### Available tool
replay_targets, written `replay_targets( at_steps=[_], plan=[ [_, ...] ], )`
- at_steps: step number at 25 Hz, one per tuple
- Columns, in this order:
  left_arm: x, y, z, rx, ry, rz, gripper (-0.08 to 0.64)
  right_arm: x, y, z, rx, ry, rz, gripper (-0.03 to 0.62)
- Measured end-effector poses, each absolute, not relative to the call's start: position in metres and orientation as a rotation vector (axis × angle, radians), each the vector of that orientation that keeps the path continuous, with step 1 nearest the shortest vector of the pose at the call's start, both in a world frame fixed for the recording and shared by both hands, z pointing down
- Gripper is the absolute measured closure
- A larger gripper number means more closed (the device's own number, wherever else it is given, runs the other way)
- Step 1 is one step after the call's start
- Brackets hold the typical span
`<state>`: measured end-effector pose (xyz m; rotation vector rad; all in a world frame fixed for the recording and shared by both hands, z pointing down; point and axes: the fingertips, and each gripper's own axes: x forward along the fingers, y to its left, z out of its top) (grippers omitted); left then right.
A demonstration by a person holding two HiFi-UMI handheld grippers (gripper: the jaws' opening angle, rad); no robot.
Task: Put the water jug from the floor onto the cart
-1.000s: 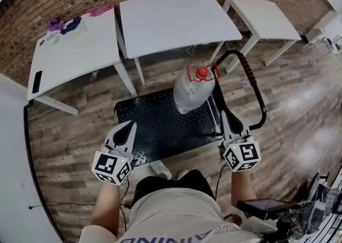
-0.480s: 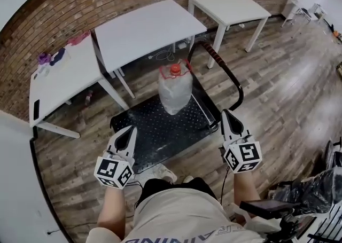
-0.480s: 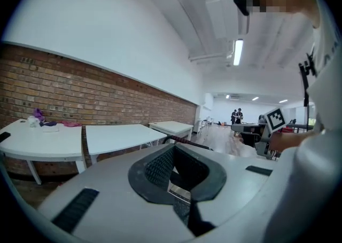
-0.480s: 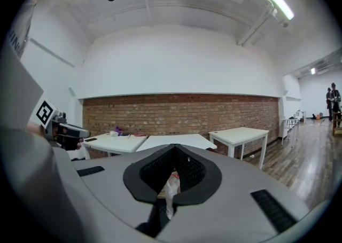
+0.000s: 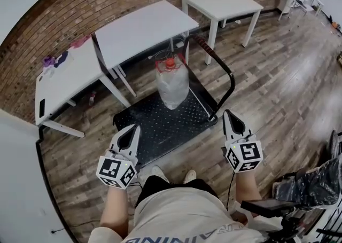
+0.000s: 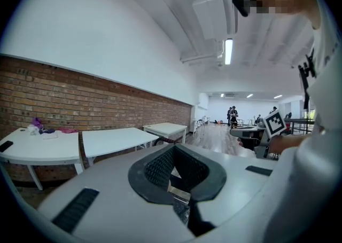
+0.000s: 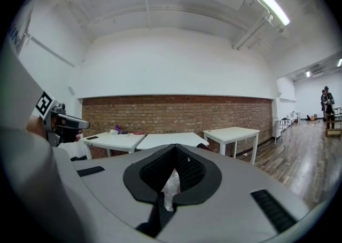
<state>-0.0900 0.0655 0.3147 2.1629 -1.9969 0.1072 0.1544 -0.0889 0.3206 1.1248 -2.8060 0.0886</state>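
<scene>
Water jug (image 5: 172, 86) stands upright on the cart (image 5: 144, 124), on the far half of the black studded deck, toward the handle side. Red cap (image 5: 170, 64) on top, with a red carrying loop round the neck. The clear body is pale and crinkled. Cart handle (image 5: 228, 76) is a black bar arching up just beside the jug, to its right in the head view.

Left gripper (image 5: 131, 130) is held low in front of the person, near the deck's near-left corner but not touching it. Its own view shows the jaws together with nothing between them. Its marker cube (image 5: 115, 171) sits at the wrist end.

Right gripper (image 5: 229, 115) is near the foot of the handle, apart from it — jaws pressed together, empty. In the right gripper view a pale shape shows far off through the slot above the jaw tips; it is not held. Both grippers are well apart from the jug.

Three white tables (image 5: 144, 28) stand beyond the cart against a brick wall (image 5: 48, 20). The leftmost carries small purple and pink items (image 5: 60, 59) and a flat dark object (image 5: 40, 109). The floor (image 5: 278, 92) is wood plank. The person's shoes (image 5: 160, 172) stand just short of the deck's near edge.
</scene>
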Motion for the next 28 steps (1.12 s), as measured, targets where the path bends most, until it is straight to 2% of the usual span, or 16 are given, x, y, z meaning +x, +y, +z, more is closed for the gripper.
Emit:
replay_targets(
  at_steps=[8,19,28],
  plan=[
    [-0.098,0.079,0.298,2.189,-2.02,0.078,0.56,0.141,-0.071,0.304,1.09,-2.814,0.032,0.589],
    [-0.174,0.135,0.295,2.124,-2.082,-0.013,0.56,0.03,-0.025,0.284,0.899,-2.842,-0.083,0.589],
    [-0.2,0.134,0.295,2.137,-2.083,-0.049,0.56,0.011,-0.02,0.284,0.899,-2.81,-0.105,0.589]
  ],
)
